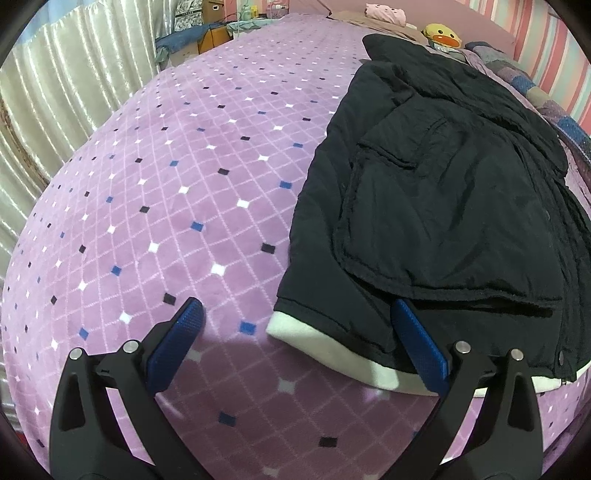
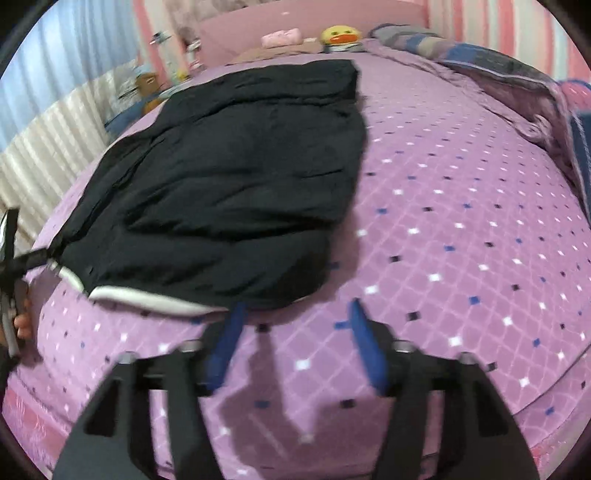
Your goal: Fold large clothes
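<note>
A black jacket (image 1: 443, 177) with a white fleece lining lies folded lengthwise on the purple diamond-pattern blanket (image 1: 166, 184). My left gripper (image 1: 295, 314) hovers open and wide at the jacket's near hem. Its right finger (image 1: 413, 339) is over the hem, and the white lining corner (image 1: 284, 328) shows between the jaws, with no pad pressing on it. In the blurred right wrist view the jacket (image 2: 240, 184) fills the upper left. My right gripper (image 2: 297, 314) stands open just in front of the hem, with only blanket (image 2: 461, 221) between its fingers. The left gripper (image 2: 11, 254) and a hand show at the far left edge.
A yellow duck plush (image 1: 441, 35) and a pink pillow (image 1: 384, 11) sit at the bed's head. A bunched quilt (image 2: 517, 81) runs along the striped wall. Pale curtains (image 1: 55, 110) and boxes (image 1: 210, 37) stand beyond the bed's other side.
</note>
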The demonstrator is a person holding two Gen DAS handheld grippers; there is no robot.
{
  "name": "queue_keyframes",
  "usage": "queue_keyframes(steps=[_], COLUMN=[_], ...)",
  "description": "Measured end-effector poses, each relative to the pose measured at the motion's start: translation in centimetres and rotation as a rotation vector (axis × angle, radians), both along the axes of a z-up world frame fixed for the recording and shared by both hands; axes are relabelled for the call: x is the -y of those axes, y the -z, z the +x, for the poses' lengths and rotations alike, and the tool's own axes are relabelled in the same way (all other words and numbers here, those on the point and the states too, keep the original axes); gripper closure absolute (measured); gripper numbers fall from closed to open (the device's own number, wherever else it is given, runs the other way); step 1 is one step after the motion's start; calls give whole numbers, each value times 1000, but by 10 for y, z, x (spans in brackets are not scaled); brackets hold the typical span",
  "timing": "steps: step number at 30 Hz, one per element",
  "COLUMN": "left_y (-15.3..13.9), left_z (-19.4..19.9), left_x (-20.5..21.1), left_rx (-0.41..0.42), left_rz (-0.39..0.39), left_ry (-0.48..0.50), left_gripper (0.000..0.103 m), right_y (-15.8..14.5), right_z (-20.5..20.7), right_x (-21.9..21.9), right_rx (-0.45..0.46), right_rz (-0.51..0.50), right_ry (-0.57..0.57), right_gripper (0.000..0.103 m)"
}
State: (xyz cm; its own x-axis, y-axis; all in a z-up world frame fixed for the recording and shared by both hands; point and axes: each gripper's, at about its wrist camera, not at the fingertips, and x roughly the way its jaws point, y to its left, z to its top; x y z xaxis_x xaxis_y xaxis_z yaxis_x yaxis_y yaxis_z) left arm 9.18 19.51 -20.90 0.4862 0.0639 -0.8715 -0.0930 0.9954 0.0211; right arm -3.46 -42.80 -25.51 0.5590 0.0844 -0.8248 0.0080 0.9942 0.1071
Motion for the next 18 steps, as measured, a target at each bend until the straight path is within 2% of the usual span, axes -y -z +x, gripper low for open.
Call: queue_keyframes(steps=[4,10,12,15,18], left_y=[-1,-4,-3,-1,-2], left_z=[0,-3,-2,0,-1], left_x=[0,-1,-2,-2,-2], left_rx=[3,12,10,3,4], left_rz=[3,7,0,-8,-4], left_ry=[-1,-5,-8,-9,-7], left_gripper=[3,3,3,3,3], right_y=[15,20,14,-1,-7], right_z=[11,11,13,18,18], right_x=[-18,-17,-13,-5,-5], right_rx=[-44,-60,1,89,120], right_rz=[-75,-92,-113,-62,-30], right_ry=[-42,-30,17,48,52], right_gripper=[37,37,37,37,37])
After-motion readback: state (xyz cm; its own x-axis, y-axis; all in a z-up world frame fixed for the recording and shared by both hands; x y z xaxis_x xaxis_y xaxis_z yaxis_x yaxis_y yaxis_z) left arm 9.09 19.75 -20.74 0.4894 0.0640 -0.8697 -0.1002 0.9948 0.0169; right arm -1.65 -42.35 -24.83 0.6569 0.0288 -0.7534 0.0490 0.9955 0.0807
